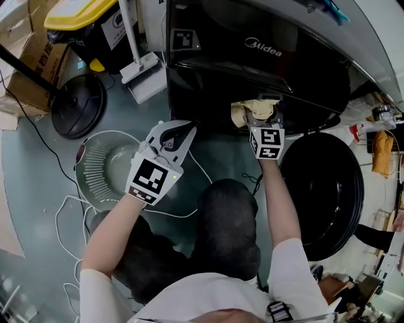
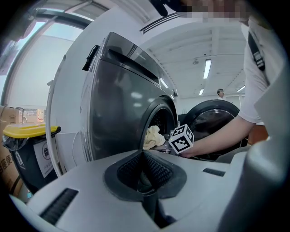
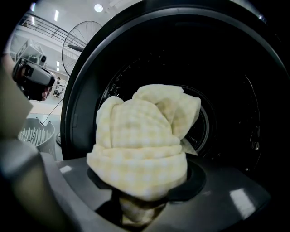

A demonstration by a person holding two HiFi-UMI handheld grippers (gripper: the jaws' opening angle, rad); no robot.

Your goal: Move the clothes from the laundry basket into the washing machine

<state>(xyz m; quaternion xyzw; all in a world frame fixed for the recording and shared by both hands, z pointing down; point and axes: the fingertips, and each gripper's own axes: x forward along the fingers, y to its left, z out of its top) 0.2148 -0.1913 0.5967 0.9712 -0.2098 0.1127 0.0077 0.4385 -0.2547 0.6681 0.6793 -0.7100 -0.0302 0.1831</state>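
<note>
A pale yellow checked cloth (image 1: 242, 112) hangs bunched at the mouth of the dark washing machine (image 1: 265, 50), with my right gripper (image 1: 262, 113) shut on it. In the right gripper view the cloth (image 3: 145, 140) fills the space between the jaws, just in front of the drum opening (image 3: 226, 113). My left gripper (image 1: 182, 130) hovers lower left of the opening, above the floor. Its ribbed pads (image 2: 156, 170) meet with nothing between them. The white round laundry basket (image 1: 110, 165) stands on the floor to its left and looks empty.
The machine's round door (image 1: 322, 189) swings open to the right. A yellow-lidded black bin (image 1: 82, 19), cardboard boxes (image 1: 25, 63), a white floor brush (image 1: 142, 69) and a round black stand base (image 1: 79, 104) sit at the upper left. White cable (image 1: 69, 208) loops round the basket.
</note>
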